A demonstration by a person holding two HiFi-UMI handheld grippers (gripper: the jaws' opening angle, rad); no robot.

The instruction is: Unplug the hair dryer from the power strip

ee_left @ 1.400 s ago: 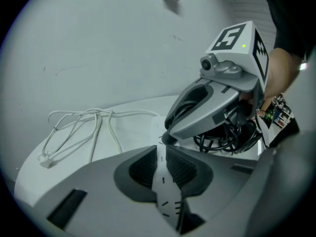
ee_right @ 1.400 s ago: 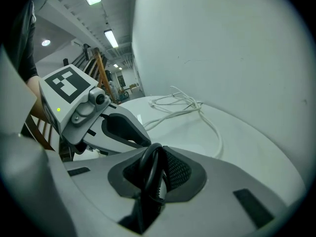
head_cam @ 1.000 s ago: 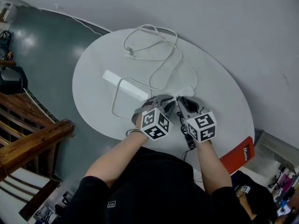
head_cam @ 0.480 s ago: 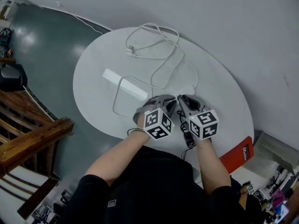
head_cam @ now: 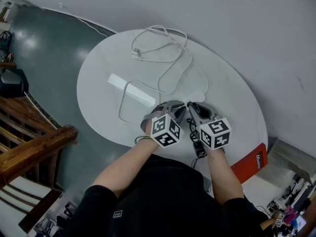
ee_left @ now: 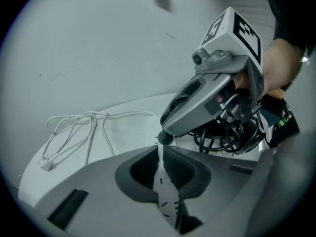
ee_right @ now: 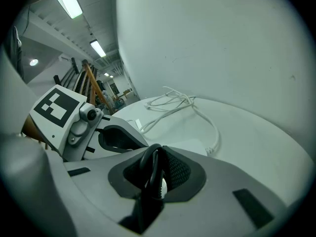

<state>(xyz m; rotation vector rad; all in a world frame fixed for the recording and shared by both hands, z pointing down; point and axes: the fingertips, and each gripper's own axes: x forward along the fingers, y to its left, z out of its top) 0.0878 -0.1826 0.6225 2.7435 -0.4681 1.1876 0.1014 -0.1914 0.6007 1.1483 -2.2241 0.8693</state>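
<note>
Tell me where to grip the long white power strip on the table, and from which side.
Probably across its narrow width near the middle, from above: the power strip lies flat on the round table, long and slim, so only the short span looks graspable.

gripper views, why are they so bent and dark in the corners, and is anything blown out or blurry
Left gripper view: a fisheye lens bows the table edge and leaves the corners black. Right gripper view: same warp. The ceiling lights are blown out, and the black cord, close up between the jaws, is soft. Head view: flat, even light, with a pale sheen on the floor.
</note>
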